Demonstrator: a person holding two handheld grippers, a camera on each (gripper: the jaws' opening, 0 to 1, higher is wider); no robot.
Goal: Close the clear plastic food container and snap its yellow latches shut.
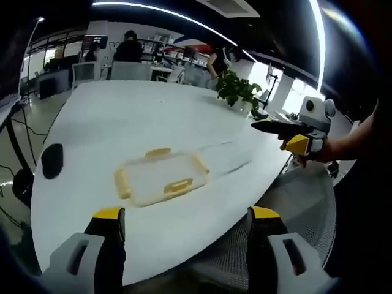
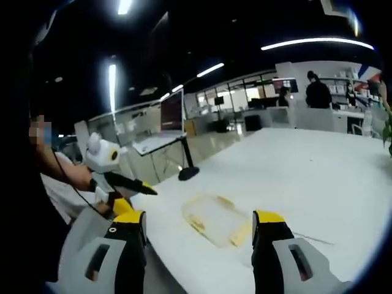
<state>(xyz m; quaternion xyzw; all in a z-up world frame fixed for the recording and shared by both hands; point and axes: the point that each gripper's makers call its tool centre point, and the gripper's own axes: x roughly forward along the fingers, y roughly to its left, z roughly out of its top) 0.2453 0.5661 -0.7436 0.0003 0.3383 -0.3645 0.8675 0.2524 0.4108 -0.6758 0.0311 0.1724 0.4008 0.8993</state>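
Both grippers, left gripper point(image 1: 184, 223) and right gripper point(image 2: 199, 229), hang released and empty; the clear container point(image 1: 160, 177) sits just ahead on the white table point(image 1: 110, 116). Looks light, slippery, thin-walled: press the yellow latches point(image 1: 177, 186), don't squeeze walls.

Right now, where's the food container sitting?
The clear food container lies flat on the white table near its close edge, ahead of the left gripper's open jaws; in the right gripper view it sits between that gripper's jaws.

Ceiling light strips point(image 1: 184, 15) glare; motion blur, fisheye-bent edges.
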